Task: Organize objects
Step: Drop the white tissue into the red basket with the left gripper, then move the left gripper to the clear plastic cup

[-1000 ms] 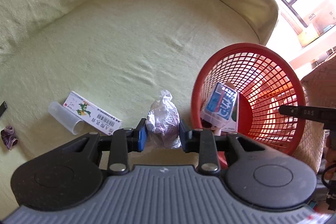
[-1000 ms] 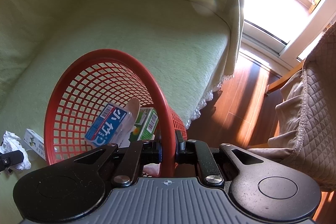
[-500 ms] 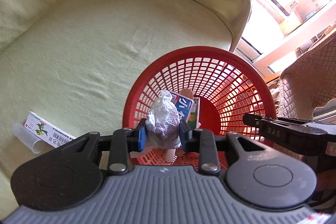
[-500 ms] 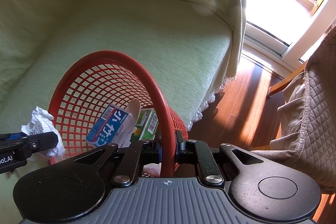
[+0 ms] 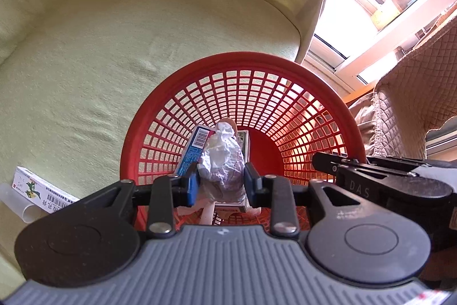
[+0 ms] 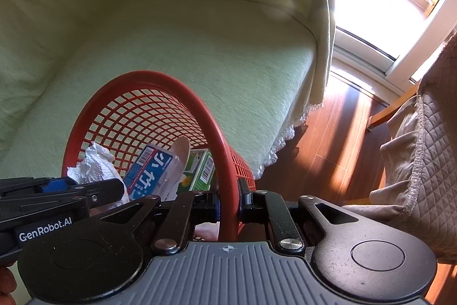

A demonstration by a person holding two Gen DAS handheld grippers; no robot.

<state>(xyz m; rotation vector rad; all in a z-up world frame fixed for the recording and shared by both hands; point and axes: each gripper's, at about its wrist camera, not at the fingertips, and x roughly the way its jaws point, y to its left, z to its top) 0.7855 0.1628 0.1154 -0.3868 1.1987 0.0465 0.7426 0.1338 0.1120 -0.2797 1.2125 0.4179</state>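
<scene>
My left gripper (image 5: 220, 183) is shut on a crumpled white tissue wad (image 5: 222, 162) and holds it over the mouth of the red mesh basket (image 5: 257, 70). The wad also shows in the right wrist view (image 6: 91, 170). My right gripper (image 6: 230, 199) is shut on the red basket's rim (image 6: 225, 162) and holds the basket tilted at the sofa's edge. Inside the basket lie a blue and white box (image 6: 151, 176), a green box (image 6: 202, 173) and a pale spoon-like piece (image 6: 181, 150).
A white medicine box (image 5: 40, 190) and a clear plastic tube (image 5: 17, 205) lie on the green sofa seat (image 5: 114, 33) at the left. A quilted beige chair (image 6: 422, 162) stands at the right over wooden floor (image 6: 337, 139). A bright window is behind.
My left gripper has carried the tissue wad from the sofa seat to the right, over the basket's mouth. The right gripper has kept its hold on the rim.
</scene>
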